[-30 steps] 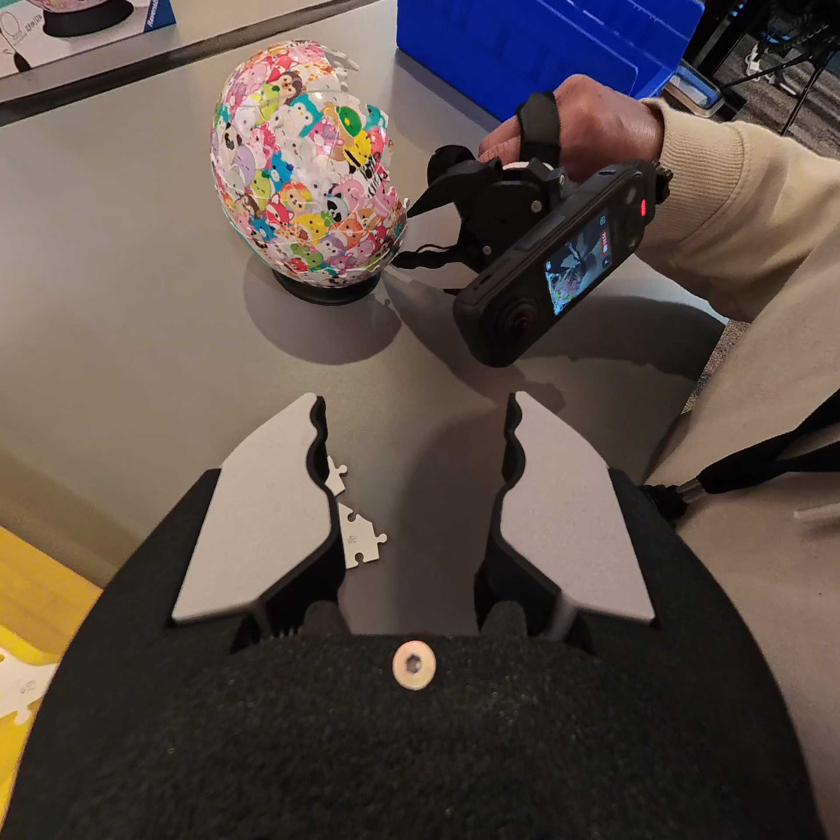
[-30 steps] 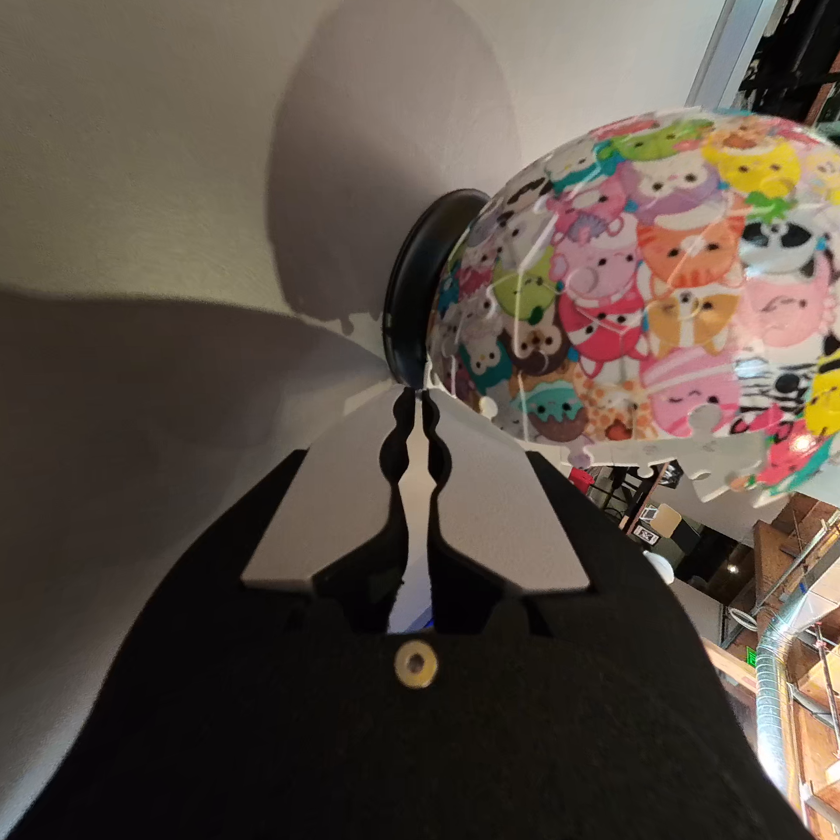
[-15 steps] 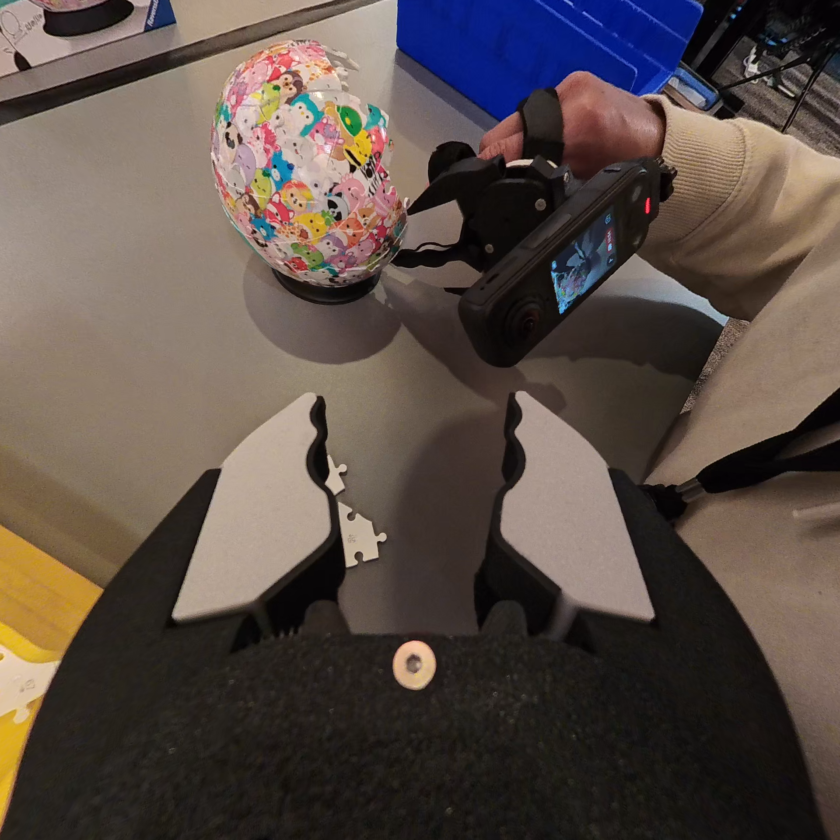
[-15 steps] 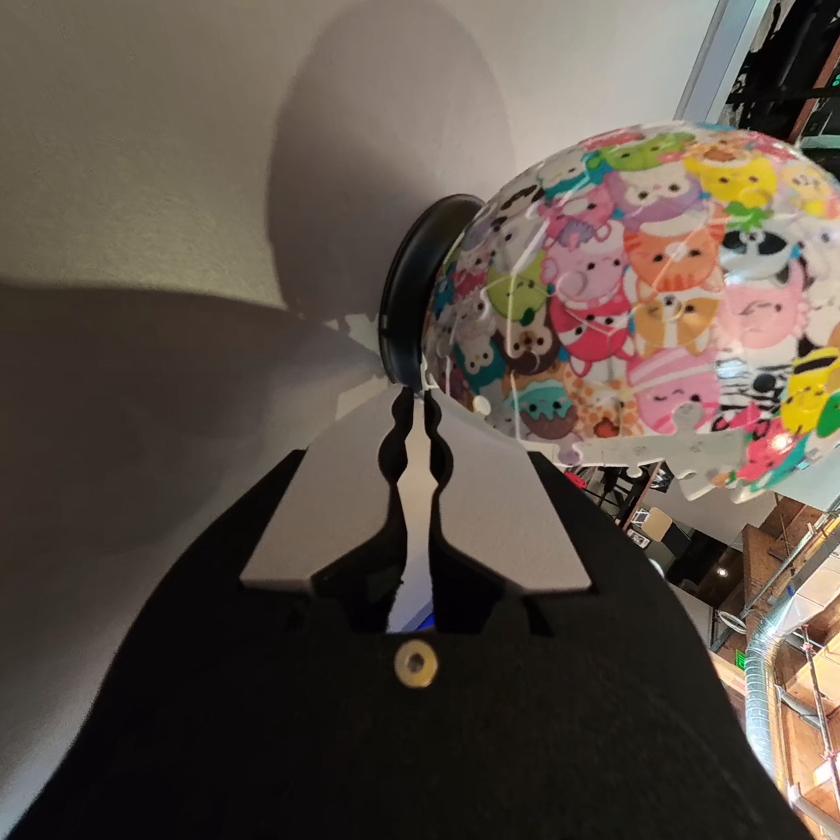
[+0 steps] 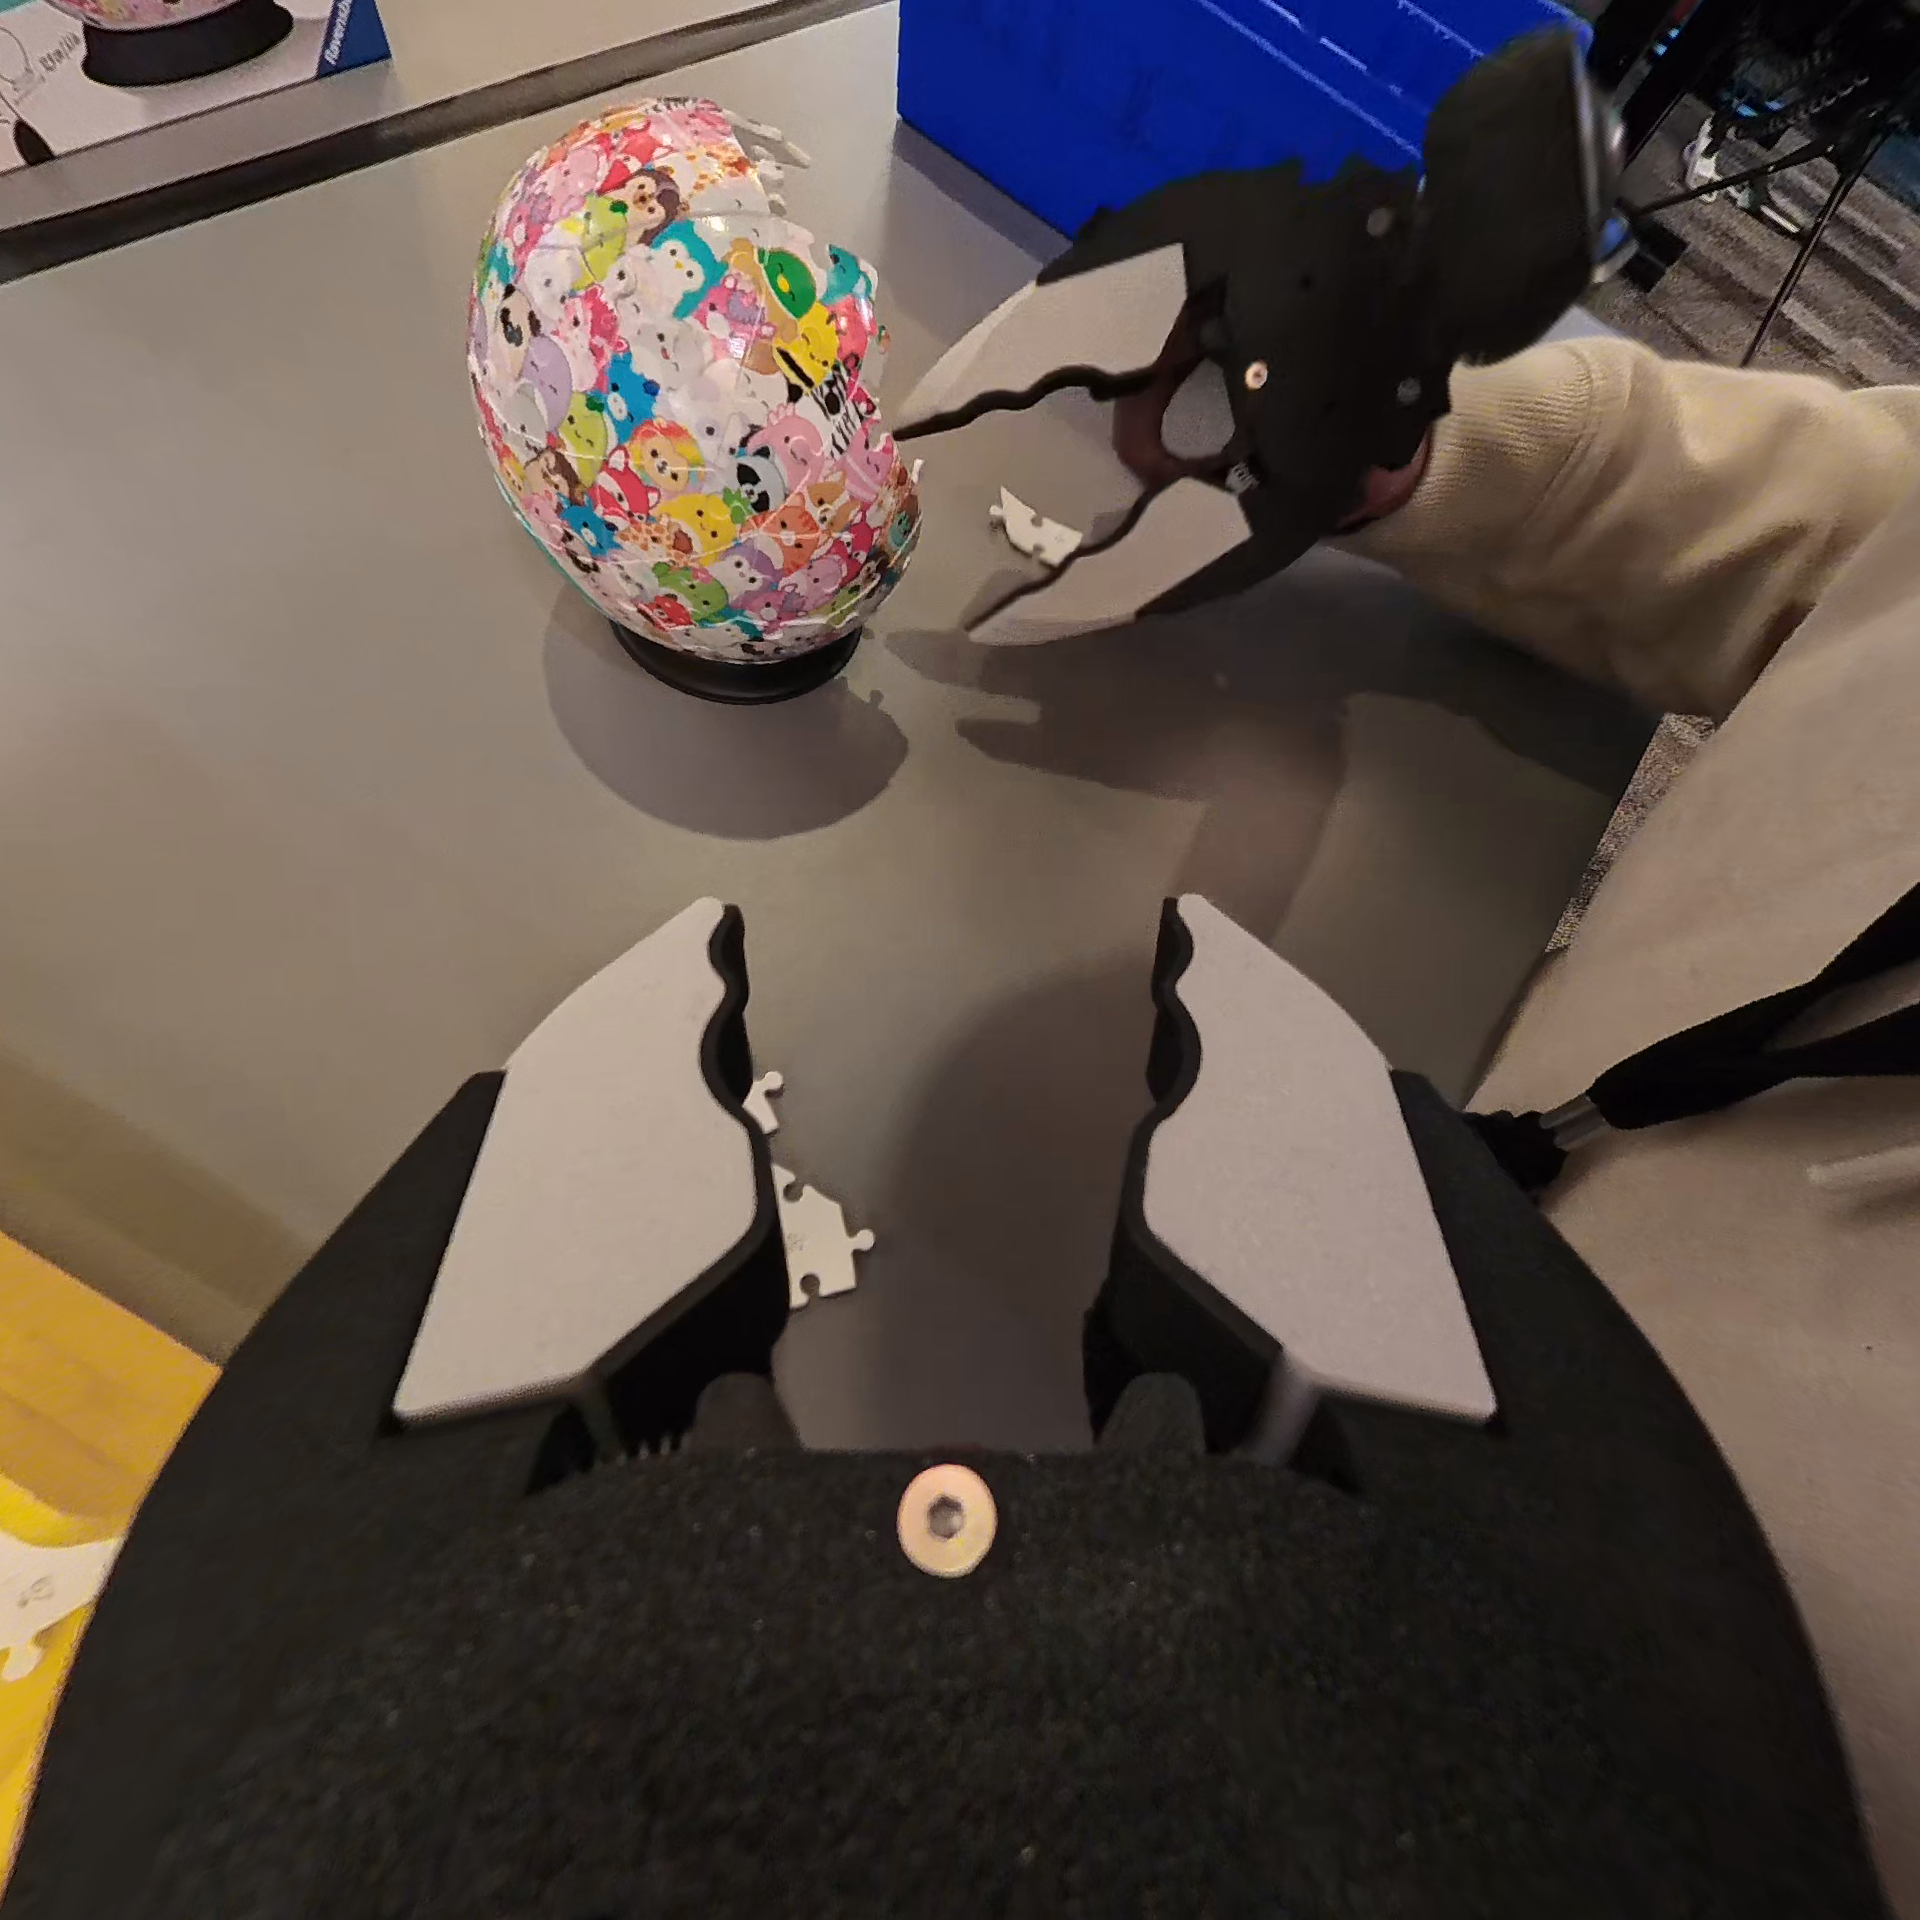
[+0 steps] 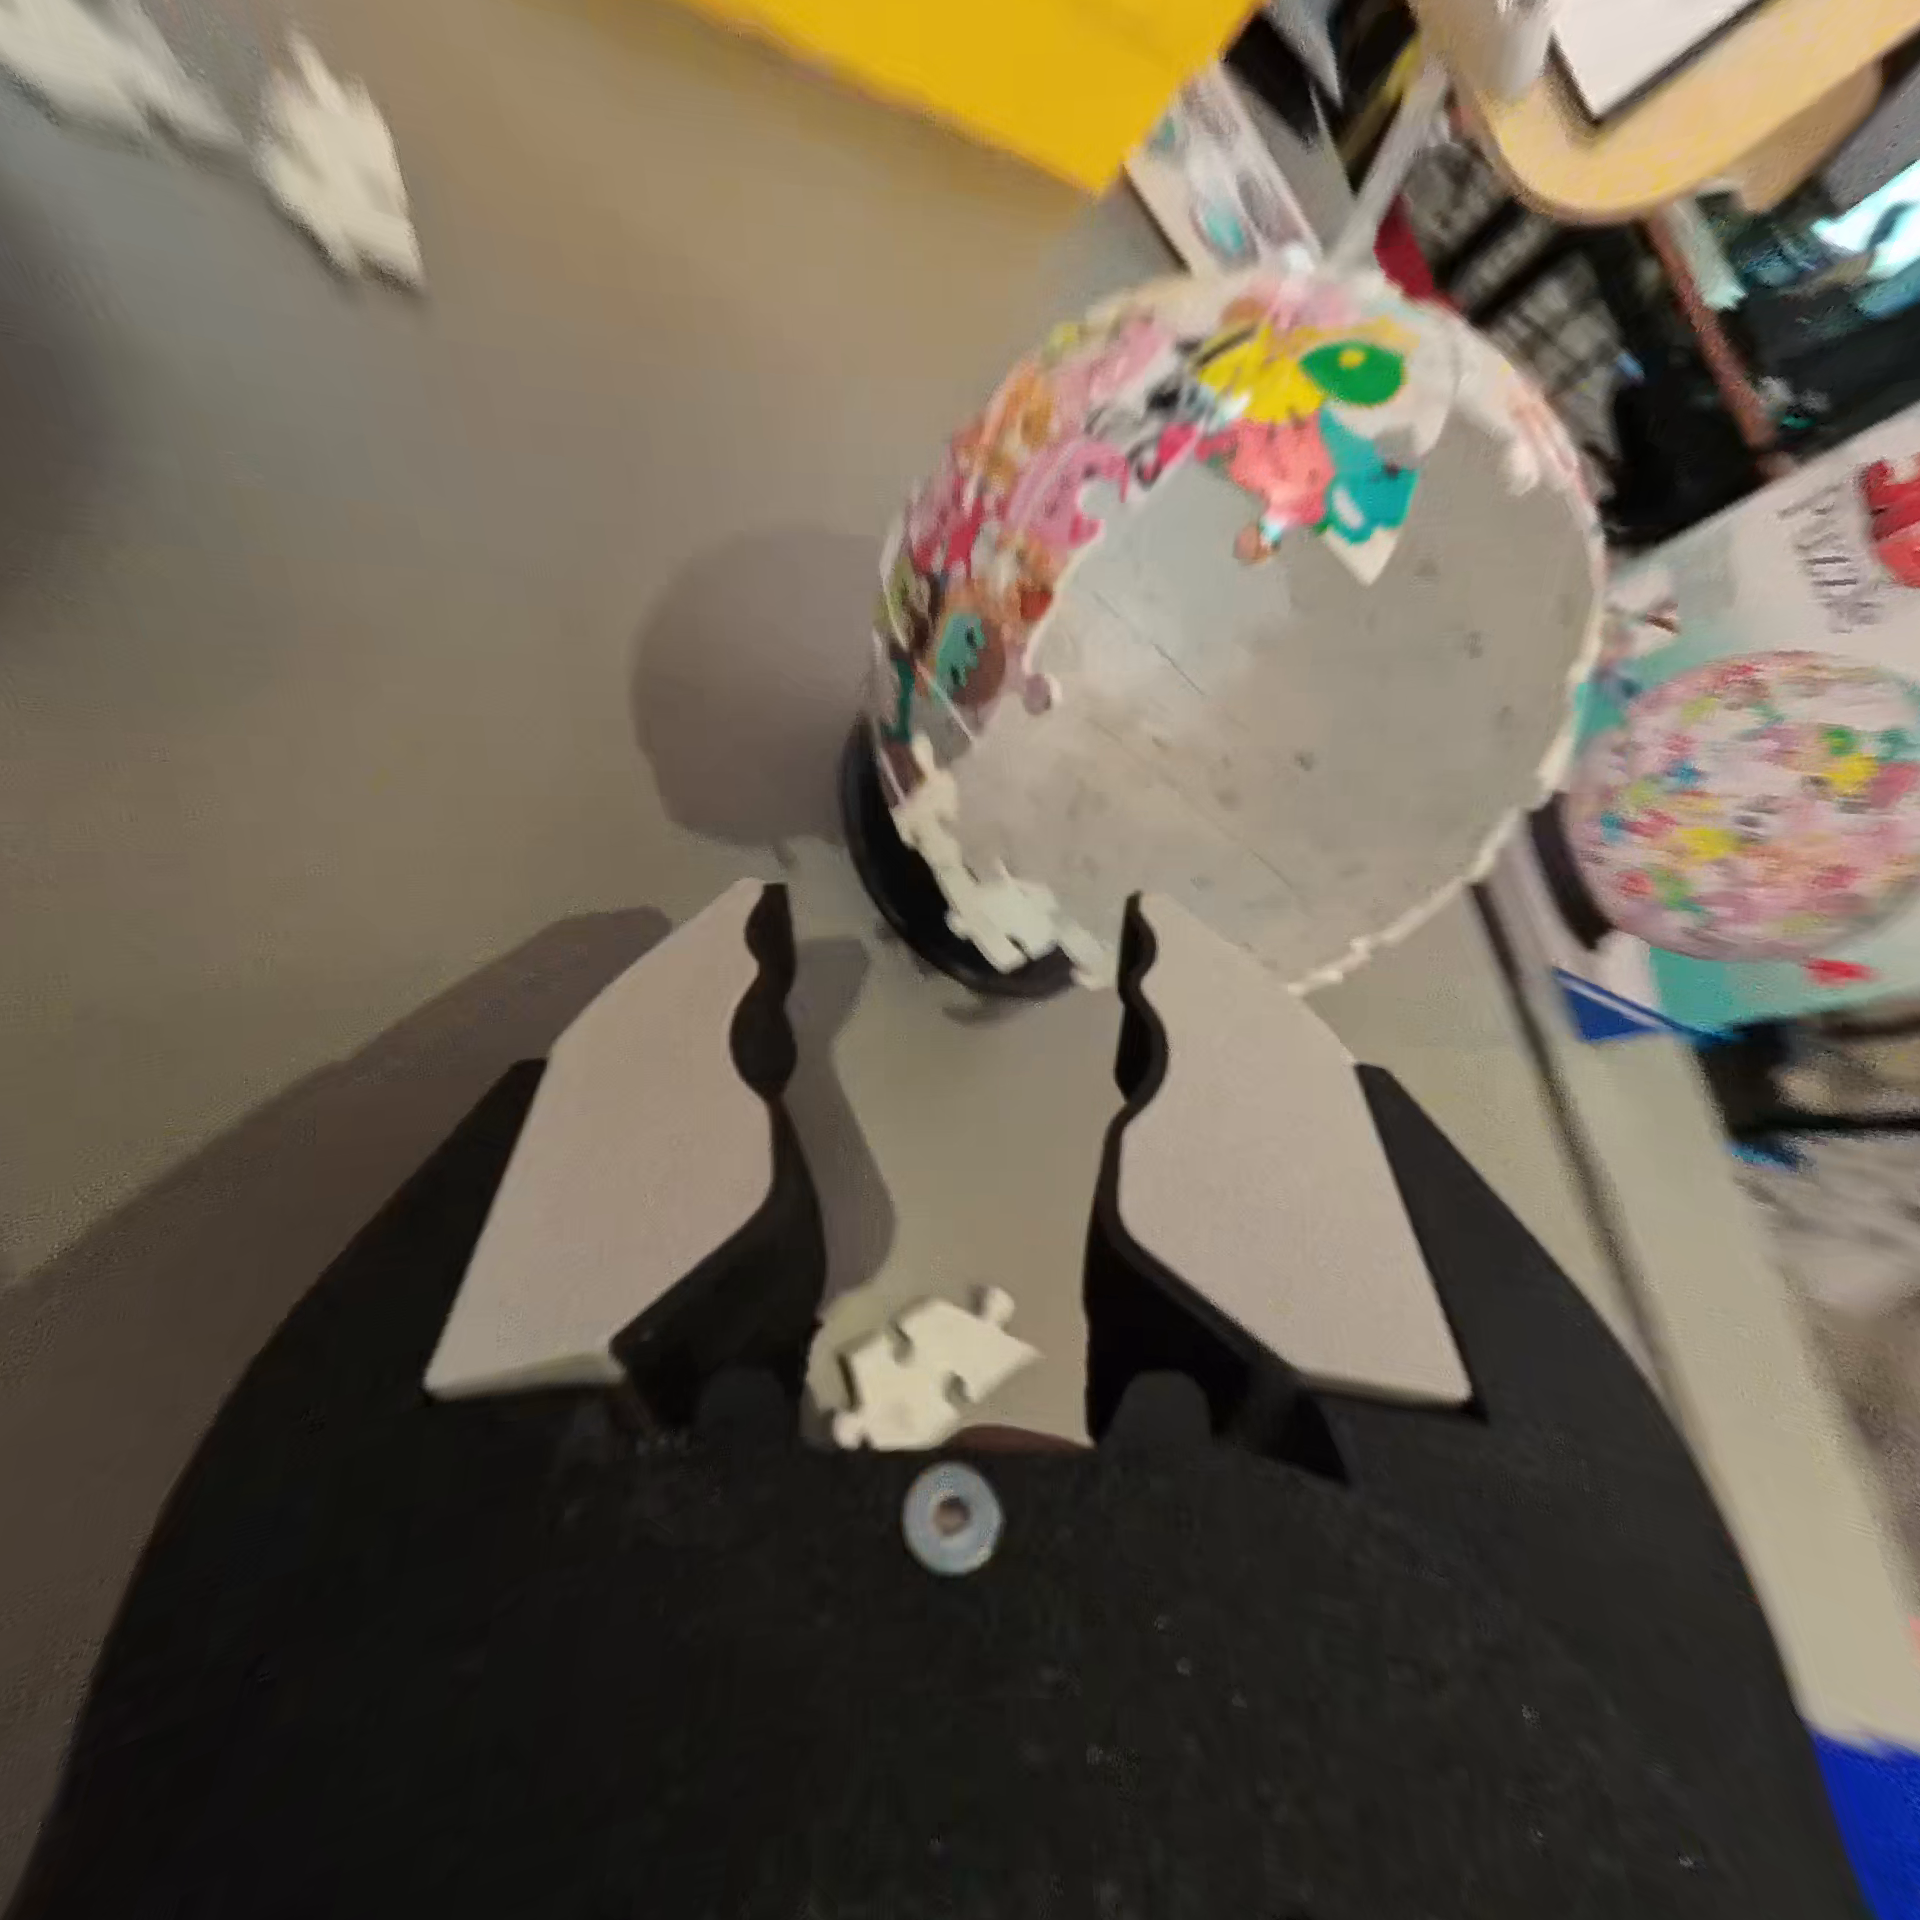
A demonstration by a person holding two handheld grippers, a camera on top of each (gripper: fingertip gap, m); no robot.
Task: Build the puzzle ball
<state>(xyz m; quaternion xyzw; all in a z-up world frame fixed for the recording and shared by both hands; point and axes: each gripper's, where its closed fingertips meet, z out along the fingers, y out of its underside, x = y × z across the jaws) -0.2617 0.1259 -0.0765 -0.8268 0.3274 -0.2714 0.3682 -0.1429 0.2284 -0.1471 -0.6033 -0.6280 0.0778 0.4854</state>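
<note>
Since the earlier frames, the right hand-held gripper has opened from nearly closed to wide, pulled back from the puzzle ball and rotated, and a loose white piece now lies on the surface between its spread fingers. The right wrist view is motion-blurred; that piece shows low between the fingers, apparently resting on the surface rather than gripped. The left hand-held gripper hovers wide and empty above two more white pieces beside its left finger.

The puzzle ball sits on a black ring stand on the grey surface, just beside the right gripper's upper fingertip. It is a hollow shell of glossy curved pieces printed with bright cartoon animals; its open side shows a matte pale interior and a jagged tabbed rim.

The step in hand appears to be re-grasping the piece. It likely goes best by pinching the thin piece by its edges, aligning its curve and tabs with the rim, and pressing gently so the light shell stays seated on its stand. A blue bin and a yellow tray sit further off.
</note>
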